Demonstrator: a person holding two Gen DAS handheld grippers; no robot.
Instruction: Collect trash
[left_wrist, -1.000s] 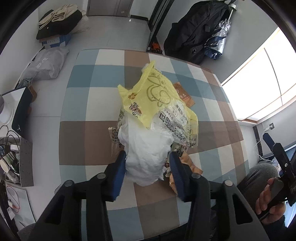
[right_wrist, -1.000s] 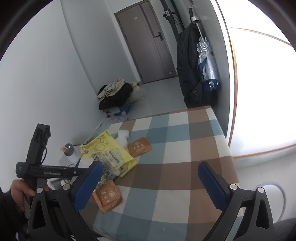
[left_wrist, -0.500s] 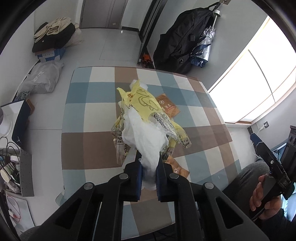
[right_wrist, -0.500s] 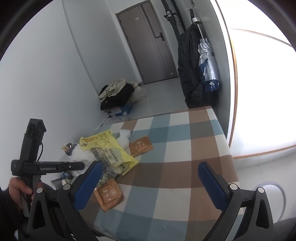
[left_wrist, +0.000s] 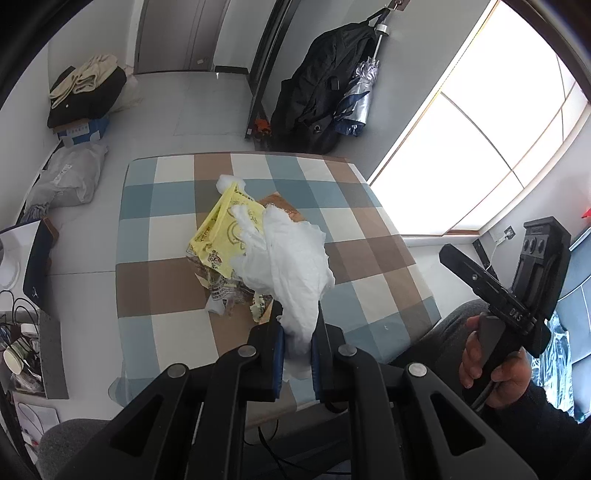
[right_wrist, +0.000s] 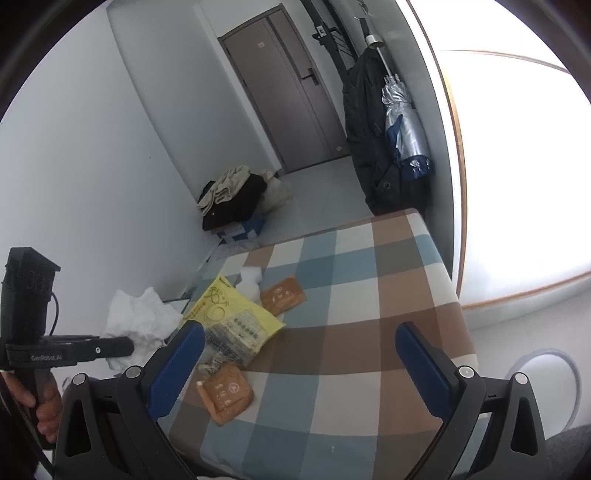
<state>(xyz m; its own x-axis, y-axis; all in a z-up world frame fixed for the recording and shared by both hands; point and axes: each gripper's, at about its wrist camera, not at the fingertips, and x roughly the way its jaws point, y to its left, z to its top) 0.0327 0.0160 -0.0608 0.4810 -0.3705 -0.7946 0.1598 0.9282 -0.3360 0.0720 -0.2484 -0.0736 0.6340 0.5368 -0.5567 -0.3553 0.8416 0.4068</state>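
Tissue wad (left_wrist: 291, 258), white, pinched in left claw (left_wrist: 297, 347), hanging above checked tabletop (left_wrist: 373, 291). Left view hides orange packets under it; right view shows both (right_wrist: 283, 295) (right_wrist: 227, 393) beside yellow wrapper (right_wrist: 231, 314). Right claw (right_wrist: 299, 369) gapes wide, empty.

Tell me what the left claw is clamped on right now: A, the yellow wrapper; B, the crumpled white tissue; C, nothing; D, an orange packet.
B: the left claw pinches the crumpled white tissue between its blue pads, lifted above the yellow wrapper.
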